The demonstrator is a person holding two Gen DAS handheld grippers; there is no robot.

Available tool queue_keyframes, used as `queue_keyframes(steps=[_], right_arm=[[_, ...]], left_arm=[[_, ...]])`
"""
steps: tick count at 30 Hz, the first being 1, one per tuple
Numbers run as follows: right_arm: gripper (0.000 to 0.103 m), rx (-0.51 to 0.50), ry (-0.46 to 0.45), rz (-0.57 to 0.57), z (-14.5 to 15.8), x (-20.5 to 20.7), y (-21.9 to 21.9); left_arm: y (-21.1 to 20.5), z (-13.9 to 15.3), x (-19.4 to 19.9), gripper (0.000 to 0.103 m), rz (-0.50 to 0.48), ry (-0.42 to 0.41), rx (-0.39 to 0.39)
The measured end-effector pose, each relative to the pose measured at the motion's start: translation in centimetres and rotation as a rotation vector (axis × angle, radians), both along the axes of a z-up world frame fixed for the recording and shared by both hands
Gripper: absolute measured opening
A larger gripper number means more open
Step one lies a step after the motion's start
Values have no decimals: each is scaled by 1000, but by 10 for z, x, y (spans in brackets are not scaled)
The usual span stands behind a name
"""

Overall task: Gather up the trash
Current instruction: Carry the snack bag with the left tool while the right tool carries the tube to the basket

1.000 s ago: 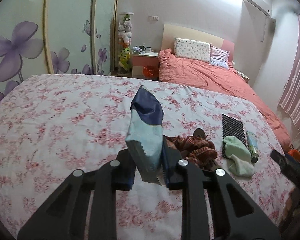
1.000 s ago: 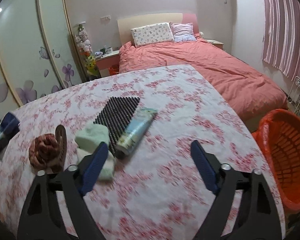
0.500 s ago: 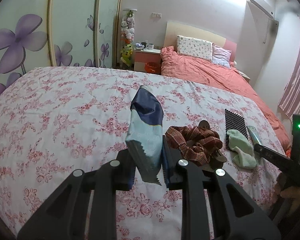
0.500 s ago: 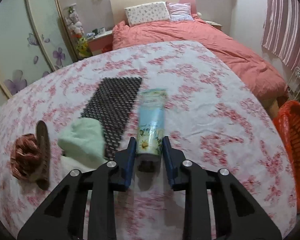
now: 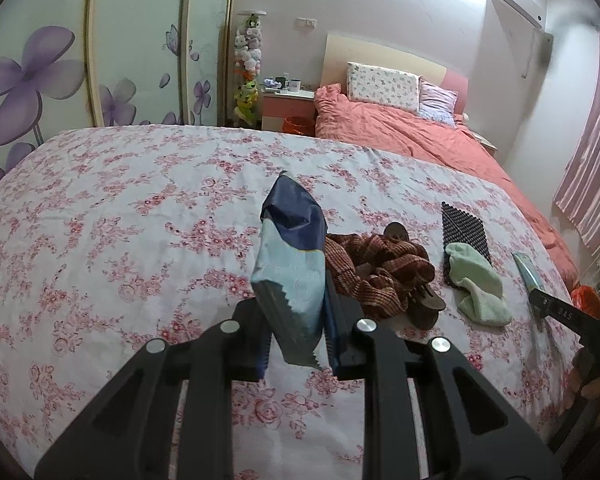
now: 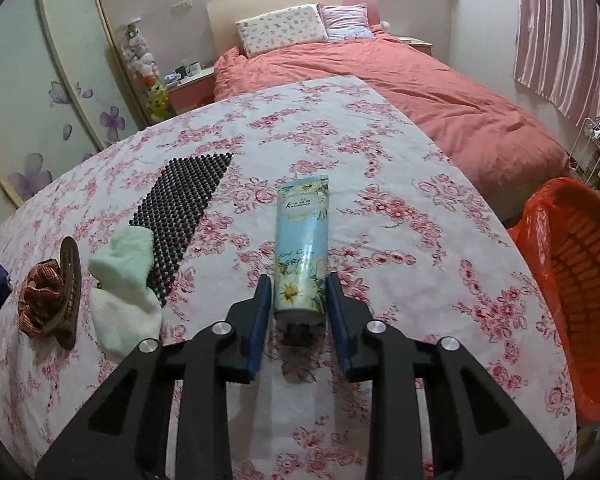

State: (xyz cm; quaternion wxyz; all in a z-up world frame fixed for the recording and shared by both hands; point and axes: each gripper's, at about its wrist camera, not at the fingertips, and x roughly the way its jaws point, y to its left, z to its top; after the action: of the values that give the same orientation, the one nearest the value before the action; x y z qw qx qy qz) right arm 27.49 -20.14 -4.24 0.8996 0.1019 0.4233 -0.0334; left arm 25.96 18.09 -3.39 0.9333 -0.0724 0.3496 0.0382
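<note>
My left gripper (image 5: 296, 332) is shut on a blue snack wrapper (image 5: 290, 256) and holds it upright above the flowered table. My right gripper (image 6: 298, 312) is shut on a pale blue hand cream tube (image 6: 302, 248) and holds it lifted over the table, cap end between the jaws. The tube also shows in the left wrist view (image 5: 528, 272) at the far right. An orange trash basket (image 6: 576, 280) stands beside the table's right edge, to the right of the right gripper.
On the flowered tablecloth (image 6: 400, 216) lie a black beaded mat (image 6: 180, 200), a green sock (image 6: 124, 276), a brown checked cloth (image 5: 380, 272) and a brown sandal (image 6: 70, 272). A bed with a red cover (image 6: 440, 88) stands behind the table.
My right gripper moved in around the hand cream tube, closed on it and lifted it off the table. My left gripper still holds the wrapper and has shifted slightly.
</note>
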Motion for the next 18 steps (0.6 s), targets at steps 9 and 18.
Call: queue_keyframes(steps=[9,18], right_arm=[[27,-13,-2,7,1,2,-2],[27,0,-75,7,21,-21,-13]], left_arm=[[-12,5,-1,22,-17,-4,4],[-34,17,-7,22,-60,-31,6]])
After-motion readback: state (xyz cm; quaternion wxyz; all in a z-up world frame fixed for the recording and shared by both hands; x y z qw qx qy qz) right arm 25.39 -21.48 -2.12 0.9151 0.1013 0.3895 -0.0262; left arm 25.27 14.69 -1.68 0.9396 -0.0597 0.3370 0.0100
